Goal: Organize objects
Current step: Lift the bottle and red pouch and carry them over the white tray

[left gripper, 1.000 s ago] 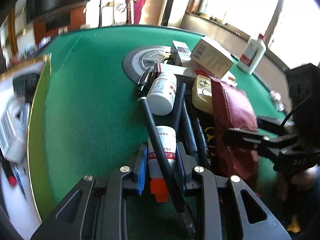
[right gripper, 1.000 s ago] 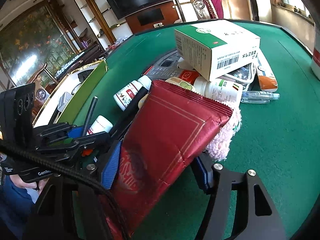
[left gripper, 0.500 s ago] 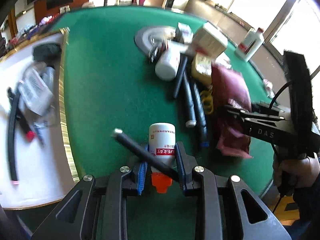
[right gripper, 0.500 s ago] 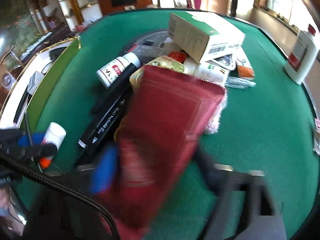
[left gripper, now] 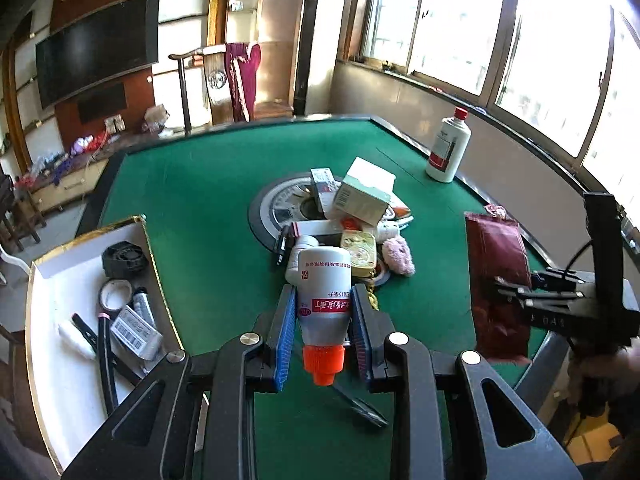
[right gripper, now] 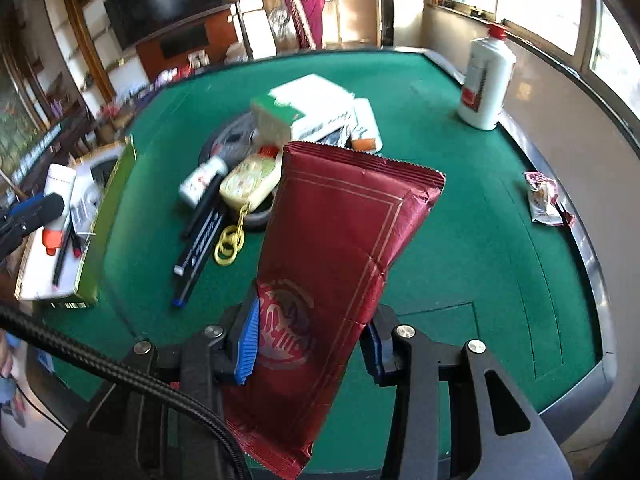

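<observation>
Green surface (left gripper: 192,208) below, the left hand-held gripper (left gripper: 323,332) is clamping the white bottle (left gripper: 324,300), cap pointing backward; the open box (left gripper: 44,320) is lying to its left, while the right hand-held gripper (right gripper: 308,344) is closing on the red packet (right gripper: 336,248)

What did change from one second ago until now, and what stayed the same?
Both tools rose from the pile. The left tool carried the white bottle up; the black pen lying across it dropped off. The right tool, jaws closing, lifted the red packet clear, uncovering the pink plush. The green-and-white box, tall bottle and tray stayed put.
</observation>
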`<state>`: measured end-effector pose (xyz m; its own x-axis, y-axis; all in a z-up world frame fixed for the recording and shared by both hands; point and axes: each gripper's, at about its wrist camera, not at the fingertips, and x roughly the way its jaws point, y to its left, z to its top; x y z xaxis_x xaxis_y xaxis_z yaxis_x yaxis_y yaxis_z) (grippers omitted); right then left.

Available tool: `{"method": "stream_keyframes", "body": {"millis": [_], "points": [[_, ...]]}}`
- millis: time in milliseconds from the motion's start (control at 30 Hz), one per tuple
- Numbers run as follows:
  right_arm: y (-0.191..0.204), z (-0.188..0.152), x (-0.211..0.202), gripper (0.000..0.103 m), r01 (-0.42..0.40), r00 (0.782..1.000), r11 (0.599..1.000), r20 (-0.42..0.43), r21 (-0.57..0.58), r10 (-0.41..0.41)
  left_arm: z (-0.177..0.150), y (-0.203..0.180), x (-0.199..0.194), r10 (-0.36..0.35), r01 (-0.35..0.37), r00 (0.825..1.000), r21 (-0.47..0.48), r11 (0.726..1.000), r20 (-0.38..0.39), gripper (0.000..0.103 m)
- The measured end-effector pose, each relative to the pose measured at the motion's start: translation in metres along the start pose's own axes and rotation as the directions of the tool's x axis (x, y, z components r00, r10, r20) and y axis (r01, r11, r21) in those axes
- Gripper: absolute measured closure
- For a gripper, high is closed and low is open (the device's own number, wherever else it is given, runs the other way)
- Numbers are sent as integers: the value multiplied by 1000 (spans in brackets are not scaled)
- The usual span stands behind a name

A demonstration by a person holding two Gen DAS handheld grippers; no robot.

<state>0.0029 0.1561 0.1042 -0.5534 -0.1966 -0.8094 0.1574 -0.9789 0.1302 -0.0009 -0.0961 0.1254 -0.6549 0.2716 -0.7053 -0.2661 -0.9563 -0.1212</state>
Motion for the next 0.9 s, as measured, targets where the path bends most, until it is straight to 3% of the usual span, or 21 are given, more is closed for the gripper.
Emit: {"method": "stream_keyframes", "body": {"millis": [100, 233, 367, 600, 900], "points": [[-14, 10, 3, 63, -53, 999, 997, -3, 50, 53, 5, -2, 2, 14, -14, 1000, 12, 1000, -18, 80], [-18, 22, 14, 63, -104, 994, 993, -26, 58, 105, 1, 1, 12, -10, 5, 998, -87, 996, -57, 80], [-12, 29, 31, 63, -155, 985, 987, -67, 40, 158, -9, 7, 14, 44, -54, 995, -113, 992, -93, 80], [21, 33, 55, 63, -220, 968, 975, -129, -28, 215, -33, 32, 2, 98, -120, 987, -170, 978, -128, 80], [80, 16, 34, 62, -241, 964, 971, -113, -3, 239, -55, 75, -30, 63, -77, 994, -166, 983, -88, 80]]}}
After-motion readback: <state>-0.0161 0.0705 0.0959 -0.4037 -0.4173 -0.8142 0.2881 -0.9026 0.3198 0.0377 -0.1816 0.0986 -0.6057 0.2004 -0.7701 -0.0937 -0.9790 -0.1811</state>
